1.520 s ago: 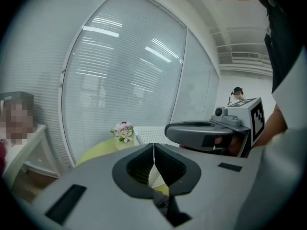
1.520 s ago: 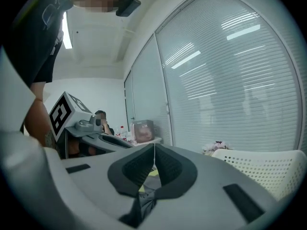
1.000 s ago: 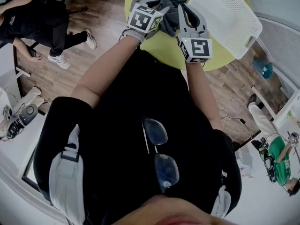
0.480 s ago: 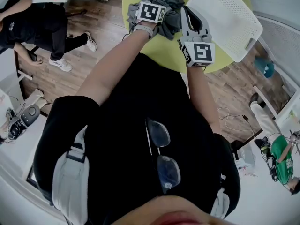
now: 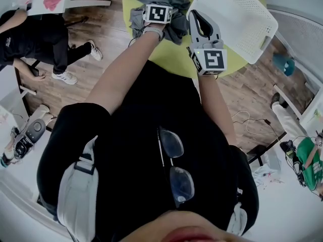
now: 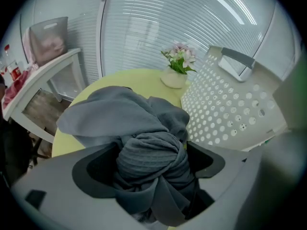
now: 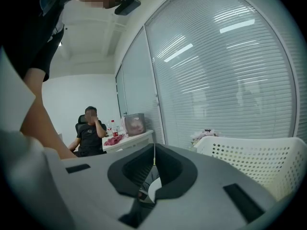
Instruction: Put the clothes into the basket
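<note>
I see a yellow-green round table (image 5: 176, 52) at twelve o'clock in the head view, standing on wooden flooring (image 5: 91, 79). A person in black (image 5: 35, 37) is at ten o'clock, and someone in green (image 5: 308, 163) is at four o'clock, past loose cables (image 5: 247, 127). Eyeglasses (image 5: 174, 165) hang on a black shirt at six o'clock. In the left gripper view a white pot of flowers (image 6: 175, 73) stands on the table at twelve o'clock, with slatted blinds (image 6: 158, 23) behind it.
</note>
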A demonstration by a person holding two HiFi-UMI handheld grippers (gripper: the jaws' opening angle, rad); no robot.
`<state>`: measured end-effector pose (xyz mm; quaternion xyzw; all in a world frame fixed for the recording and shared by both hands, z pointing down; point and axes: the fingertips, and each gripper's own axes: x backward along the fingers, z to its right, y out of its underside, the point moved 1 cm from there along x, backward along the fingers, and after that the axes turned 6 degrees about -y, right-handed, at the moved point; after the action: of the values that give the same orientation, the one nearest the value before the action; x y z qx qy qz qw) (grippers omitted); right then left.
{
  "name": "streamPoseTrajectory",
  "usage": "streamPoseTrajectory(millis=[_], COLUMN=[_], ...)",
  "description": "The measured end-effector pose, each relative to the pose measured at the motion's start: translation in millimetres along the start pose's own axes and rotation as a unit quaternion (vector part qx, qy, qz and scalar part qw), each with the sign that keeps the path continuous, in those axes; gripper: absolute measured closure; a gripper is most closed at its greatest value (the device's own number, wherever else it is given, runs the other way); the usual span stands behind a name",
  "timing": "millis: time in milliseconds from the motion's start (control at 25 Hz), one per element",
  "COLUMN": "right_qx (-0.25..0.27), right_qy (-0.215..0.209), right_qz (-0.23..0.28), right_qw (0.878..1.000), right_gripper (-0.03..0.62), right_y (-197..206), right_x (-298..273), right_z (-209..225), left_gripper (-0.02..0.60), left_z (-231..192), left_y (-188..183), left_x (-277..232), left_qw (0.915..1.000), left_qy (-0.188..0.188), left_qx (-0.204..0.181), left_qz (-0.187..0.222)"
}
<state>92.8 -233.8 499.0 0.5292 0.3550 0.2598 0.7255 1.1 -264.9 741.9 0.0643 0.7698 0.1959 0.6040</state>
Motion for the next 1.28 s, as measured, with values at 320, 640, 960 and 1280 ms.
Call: streamPoseTrajectory(millis=[320, 640, 960, 1280], right_qx=[-0.005, -0.008, -0.007, 0.002], right_qy=[0.01, 0.02, 0.021, 0.004], right_qz=[-0.006, -0.01, -0.005, 0.005], right_qw=[1.0, 1.0, 1.0, 1.0], right_gripper=[0.568, 0.568, 0.568, 0.568], right_y=[5, 10, 7, -3], right_x=[8, 19, 31, 35], right_z=[9, 14, 10, -8], left_gripper=[0.126, 0.126, 0.23, 0.252], left_z=[1, -2, -6, -15], left_y=[2, 3, 1, 5], left_x=[-21, -33, -12, 42], left_qw=[0.9999, 0.9998, 0.9998, 0.9911], left_qy=[-0.008, -0.02, 0.001, 0.011], left_qx=[0.0, -0.006, -0.013, -0.131], left_qz=[-0.012, -0.008, 0.014, 0.024])
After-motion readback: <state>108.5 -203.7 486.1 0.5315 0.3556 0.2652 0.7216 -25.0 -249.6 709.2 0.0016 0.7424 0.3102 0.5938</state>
